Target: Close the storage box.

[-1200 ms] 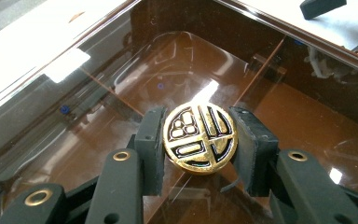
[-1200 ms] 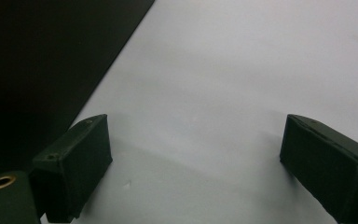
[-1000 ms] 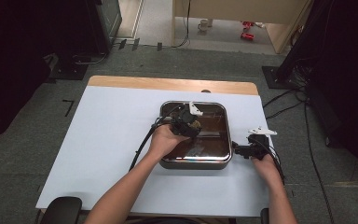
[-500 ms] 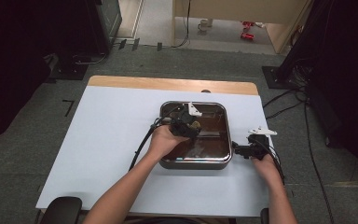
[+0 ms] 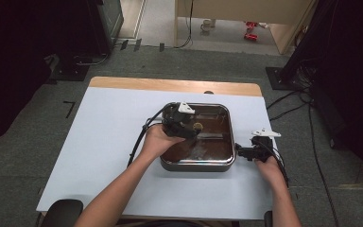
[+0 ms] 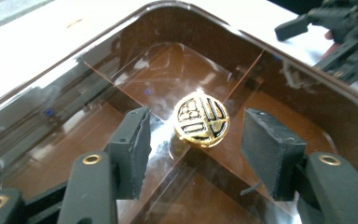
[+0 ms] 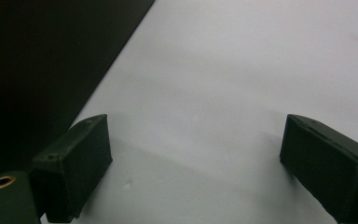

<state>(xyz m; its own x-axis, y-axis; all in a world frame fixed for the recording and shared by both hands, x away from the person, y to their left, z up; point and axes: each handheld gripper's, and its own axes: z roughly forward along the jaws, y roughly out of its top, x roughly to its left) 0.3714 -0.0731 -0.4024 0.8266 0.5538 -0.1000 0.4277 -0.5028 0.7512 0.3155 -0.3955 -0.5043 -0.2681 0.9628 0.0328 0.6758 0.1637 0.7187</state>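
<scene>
A round gold medallion (image 6: 202,119) with a black pattern lies flat on the brown floor of a square steel tray (image 5: 196,166). In the high view the medallion (image 5: 198,126) is a small gold spot near the tray's middle. My left gripper (image 6: 196,144) hovers over the tray, its jaws have just been opening, and the medallion sits just beyond and between the pads, untouched. In the high view the left gripper (image 5: 194,132) reaches in from the tray's left side. My right gripper (image 5: 238,152) rests open on the table at the tray's right edge, and between its jaws (image 7: 196,163) there is bare tabletop.
The tray floor is glossy and split by raised ridges into compartments (image 6: 121,140). Its dark outer wall (image 7: 37,60) stands close on the left in the right gripper view. The pale blue table (image 5: 104,142) has a wooden strip (image 5: 170,85) along its far edge.
The left gripper has drawn back a little from the tray's middle, and the gold medallion now shows free beyond its tips. The right gripper has kept still.
</scene>
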